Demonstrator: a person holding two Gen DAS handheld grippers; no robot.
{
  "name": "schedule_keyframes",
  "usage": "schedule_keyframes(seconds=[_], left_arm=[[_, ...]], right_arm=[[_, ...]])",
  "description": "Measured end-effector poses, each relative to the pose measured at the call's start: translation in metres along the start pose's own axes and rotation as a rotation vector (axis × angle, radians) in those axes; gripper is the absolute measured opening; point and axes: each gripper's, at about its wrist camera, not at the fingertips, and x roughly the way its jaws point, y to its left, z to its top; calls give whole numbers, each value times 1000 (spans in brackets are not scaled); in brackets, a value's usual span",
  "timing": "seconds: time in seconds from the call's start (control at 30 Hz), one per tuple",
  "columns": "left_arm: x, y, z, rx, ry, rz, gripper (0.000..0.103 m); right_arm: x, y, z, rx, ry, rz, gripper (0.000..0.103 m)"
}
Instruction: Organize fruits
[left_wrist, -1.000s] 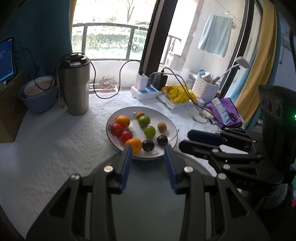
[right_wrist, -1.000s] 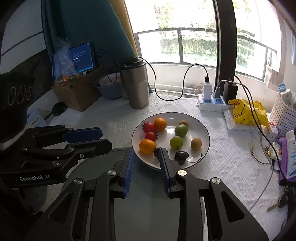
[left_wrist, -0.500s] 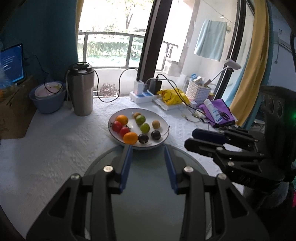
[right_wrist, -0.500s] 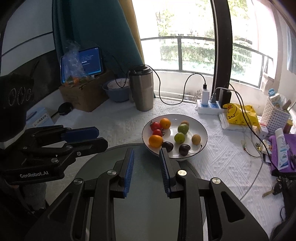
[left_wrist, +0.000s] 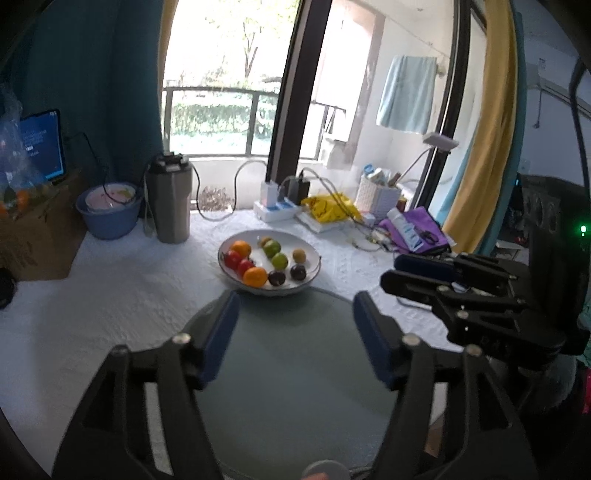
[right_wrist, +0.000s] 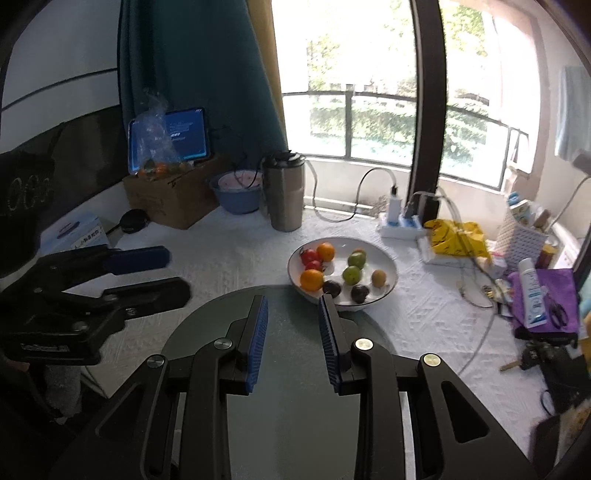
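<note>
A white plate (left_wrist: 309, 252) (right_wrist: 384, 260) on the white tablecloth holds two oranges (left_wrist: 255, 276), two red tomatoes (left_wrist: 232, 259), two green fruits (left_wrist: 279, 260), two dark plums (left_wrist: 297, 272) and a brown kiwi (left_wrist: 299, 255). The fruits lie in rows. My left gripper (left_wrist: 295, 308) is open and empty, above a round grey-green disc (left_wrist: 295, 373) in front of the plate. My right gripper (right_wrist: 292, 303) is open and empty, just short of the plate's near rim. Each gripper shows at the side of the other's view.
A steel tumbler (left_wrist: 170, 199) and a blue bowl (left_wrist: 109, 212) stand behind the plate on the left, next to a cardboard box (right_wrist: 173, 195) with a tablet. A power strip (left_wrist: 277, 210), yellow bag (left_wrist: 328, 208), white basket (left_wrist: 378, 195) and purple pouch (left_wrist: 415, 227) crowd the right.
Both grippers have pulled back and up from the plate, which now looks smaller and farther. The left jaws have spread wider; the right jaws have opened a little.
</note>
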Motion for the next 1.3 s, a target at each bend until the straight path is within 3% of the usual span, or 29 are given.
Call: schedule_keyframes(seconds=[0.1,0.2,0.3,0.53,1.3], left_arm=[[-19,-6,6,10,-39,9,84],[-36,-12,12,20,-76,44,93],[-49,-16,16,33,-103,85,93],[-74,-21,23,35,-145,142,93],[-91,-26,21,42,-190,134,93]], right_arm=[[-16,-1,4,12,-25,-30,60],[-37,-1,10,23,-61,-59,64],[-55,0,15,25,-85,-79,68],[-83,6,21,26,-128,-122,69],[-91,13,23,18,-148,-130,69]])
